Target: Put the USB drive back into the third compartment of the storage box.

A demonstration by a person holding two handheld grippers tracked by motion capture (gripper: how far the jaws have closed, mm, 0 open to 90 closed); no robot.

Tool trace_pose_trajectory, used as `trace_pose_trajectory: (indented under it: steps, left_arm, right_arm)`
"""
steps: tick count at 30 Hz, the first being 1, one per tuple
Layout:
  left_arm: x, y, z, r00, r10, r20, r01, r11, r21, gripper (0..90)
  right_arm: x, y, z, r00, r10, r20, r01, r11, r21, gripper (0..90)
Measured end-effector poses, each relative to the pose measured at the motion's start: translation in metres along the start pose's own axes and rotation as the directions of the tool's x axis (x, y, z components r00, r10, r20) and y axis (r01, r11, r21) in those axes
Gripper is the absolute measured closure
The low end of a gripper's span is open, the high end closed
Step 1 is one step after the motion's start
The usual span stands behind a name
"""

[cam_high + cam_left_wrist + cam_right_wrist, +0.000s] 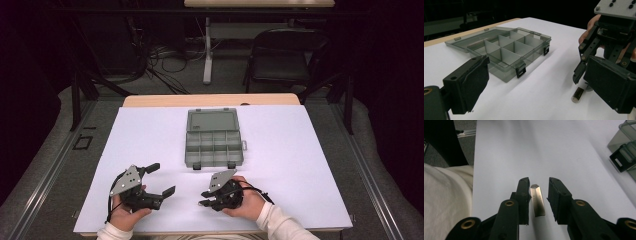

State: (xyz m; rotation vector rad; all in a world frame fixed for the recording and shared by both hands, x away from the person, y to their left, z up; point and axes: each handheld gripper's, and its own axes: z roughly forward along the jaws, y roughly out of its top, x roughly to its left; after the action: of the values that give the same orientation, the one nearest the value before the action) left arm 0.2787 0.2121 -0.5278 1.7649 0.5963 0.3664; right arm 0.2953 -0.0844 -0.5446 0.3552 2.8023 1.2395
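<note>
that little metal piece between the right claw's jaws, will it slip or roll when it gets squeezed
The metal piece looks rigid and shiny, so it is probably smooth and may slip in the right claw, whose jaws flank it with a gap visible on one side. Its flat faces suggest sliding on the white table cover rather than rolling. Being small, it is likely light.

High view: from above the person's side of the table [320,150], facing forward and down, far enough to take in the whole white top and the floor beyond.
Left gripper view: low over the table, looking between its own jaws across to the open organizer box [506,50], close by.
Right gripper view: steeply down at the white top, very near, sleeve [444,202] at its left.
Shared: organizer box in the high view [214,140] and its latch corner in the right gripper view [624,155]; right gripper [212,196] also in the left gripper view [584,80].
</note>
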Motion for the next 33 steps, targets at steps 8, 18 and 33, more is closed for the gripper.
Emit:
trace_pose_trajectory:
  steps: [8, 18, 33]
  left_arm:
    - [0.0, 0.0, 0.0, 1.0, 0.001, -0.001, -0.001, 1.0, 0.0, 6.2]
    - [0.0, 0.0, 0.0, 1.0, 0.002, -0.001, -0.002, 1.0, 0.001, 6.5]
    - [0.0, 0.0, 0.0, 1.0, 0.002, -0.001, -0.002, 1.0, 0.002, 6.6]
  right_arm:
    - [0.001, -0.002, 0.007, 0.9992, -0.039, -0.007, 0.039, 0.999, 0.019, 71.2]
    - [0.001, -0.004, 0.012, 0.9979, -0.065, 0.0, 0.065, 0.997, 0.038, 72.9]
    - [0.0, -0.005, 0.015, 0.9964, -0.085, -0.004, 0.085, 0.995, 0.054, 76.7]
